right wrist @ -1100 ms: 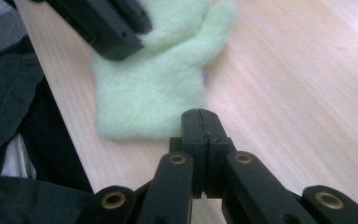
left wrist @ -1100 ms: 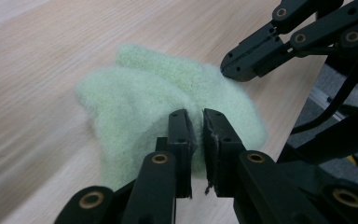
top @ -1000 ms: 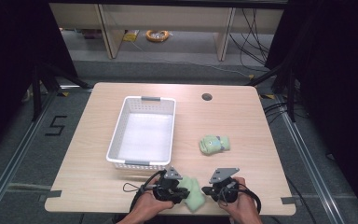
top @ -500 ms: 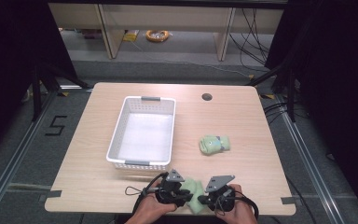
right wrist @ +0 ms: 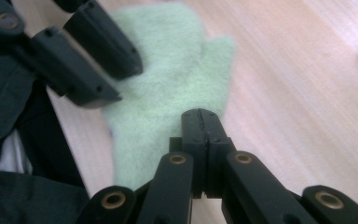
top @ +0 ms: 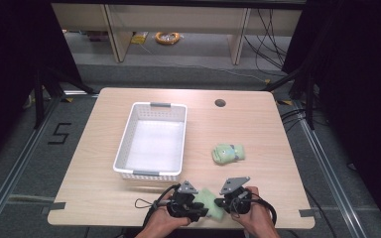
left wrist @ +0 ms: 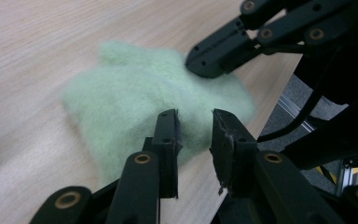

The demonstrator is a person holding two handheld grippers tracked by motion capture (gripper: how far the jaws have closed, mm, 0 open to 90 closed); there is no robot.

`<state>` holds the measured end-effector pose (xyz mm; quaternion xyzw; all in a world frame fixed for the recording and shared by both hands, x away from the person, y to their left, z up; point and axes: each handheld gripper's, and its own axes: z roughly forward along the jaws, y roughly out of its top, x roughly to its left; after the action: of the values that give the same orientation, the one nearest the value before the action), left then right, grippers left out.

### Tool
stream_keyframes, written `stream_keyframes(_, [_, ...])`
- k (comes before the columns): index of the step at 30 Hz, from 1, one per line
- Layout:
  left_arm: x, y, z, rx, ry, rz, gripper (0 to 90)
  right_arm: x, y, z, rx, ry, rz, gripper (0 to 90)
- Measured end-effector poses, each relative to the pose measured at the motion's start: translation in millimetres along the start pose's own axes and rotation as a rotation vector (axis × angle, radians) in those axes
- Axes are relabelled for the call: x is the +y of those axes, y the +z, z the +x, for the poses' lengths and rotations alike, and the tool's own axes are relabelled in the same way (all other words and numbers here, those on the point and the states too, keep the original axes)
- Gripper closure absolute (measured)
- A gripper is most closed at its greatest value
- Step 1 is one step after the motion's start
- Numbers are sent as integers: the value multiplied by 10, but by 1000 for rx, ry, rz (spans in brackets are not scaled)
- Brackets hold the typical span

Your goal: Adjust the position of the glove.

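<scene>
Fingers [left wrist: 168,140] of the left gripper [left wrist: 195,135] stand a little apart and have just been opening; the pale green fleecy cloth [left wrist: 144,100] lies beyond and partly under them, with nothing pressed between the pads. Seen from the right gripper view, the right gripper [right wrist: 199,122] has its 2 jaws pressed flat together, tips at the cloth's edge; whether a thin fold is caught there I cannot tell. In the high view both grippers, left [top: 194,208] and right [top: 226,202], meet over the cloth [top: 209,199] at the near edge of the wooden table [top: 258,124], 1 on each side of it, likely so 1 can pin it while the other takes a fresh hold. A second green cloth, rolled into a bundle [top: 228,152], rests well apart to the right of the white perforated basket [top: 129,131], which suggests this flat one is due for the same rolling.
</scene>
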<state>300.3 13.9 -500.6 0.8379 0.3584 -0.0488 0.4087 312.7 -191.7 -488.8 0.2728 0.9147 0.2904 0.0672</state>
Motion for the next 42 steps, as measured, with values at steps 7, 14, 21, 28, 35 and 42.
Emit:
stream_keyframes(7, [49, 67, -12, 0, -9, -5, 706, 60, 34, -132, -12, 4, 4, 900])
stream_keyframes(14, [75, 96, -9, 1, -10, -8, 708, 94, 36, -209, -4, -12, 10, 900])
stream_keyframes(21, [73, 84, -12, 3, 4, -18, 699, 96, 34, -212, 1, -4, 11, 900])
stream_keyframes(28, [75, 30, -20, 1, 4, -24, 640, 69, 9, -233, 5, -1, -34, 864])
stream_keyframes(35, [73, -180, 28, 4, 6, -66, 500, 69, -83, -264, 11, 55, -66, 792])
stream_keyframes(42, [-50, -465, 174, 54, -20, -96, 419, 95, -244, -467, -52, 74, -130, 712])
